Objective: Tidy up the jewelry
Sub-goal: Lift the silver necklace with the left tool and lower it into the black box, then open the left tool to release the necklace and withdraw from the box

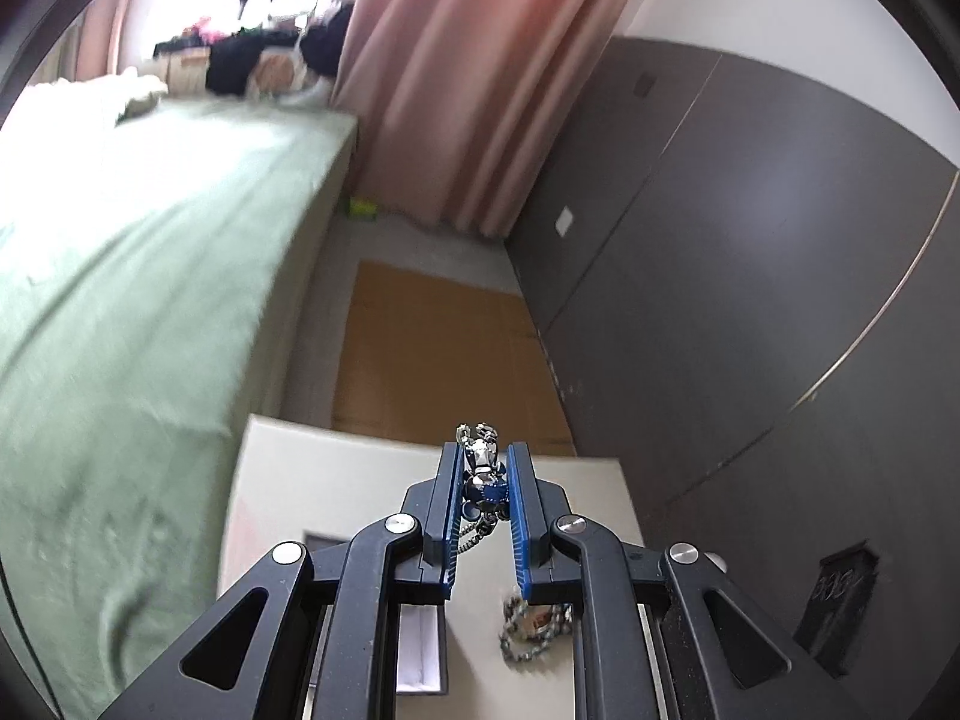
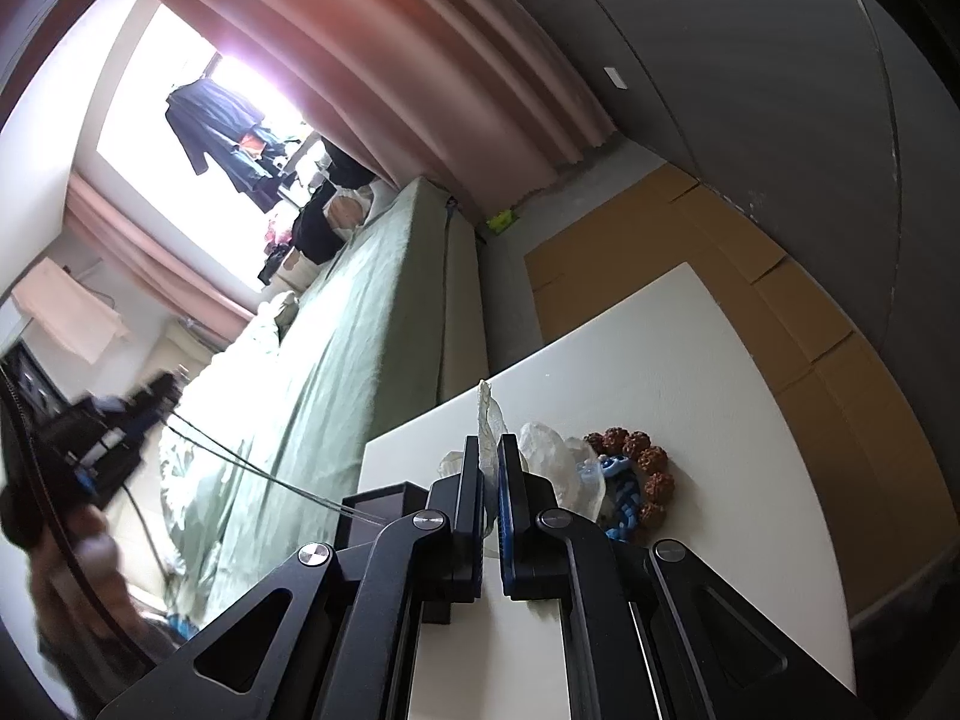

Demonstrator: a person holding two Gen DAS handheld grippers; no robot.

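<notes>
My left gripper is shut on a silver pendant with a blue stone, held above the white table; its chain hangs down between the fingers. A heap of silver chain and an open white-lined jewelry box lie below. My right gripper is shut on a clear plastic bag over the white table. A brown bead bracelet and a blue braided bracelet lie beside it. The left gripper shows blurred at left, a thin chain trailing from it.
A bed with a green cover stands left of the table. Cardboard sheets lie on the floor beyond it. A dark wardrobe is at right, pink curtains behind. A dark box sits at the table's left edge, another at right.
</notes>
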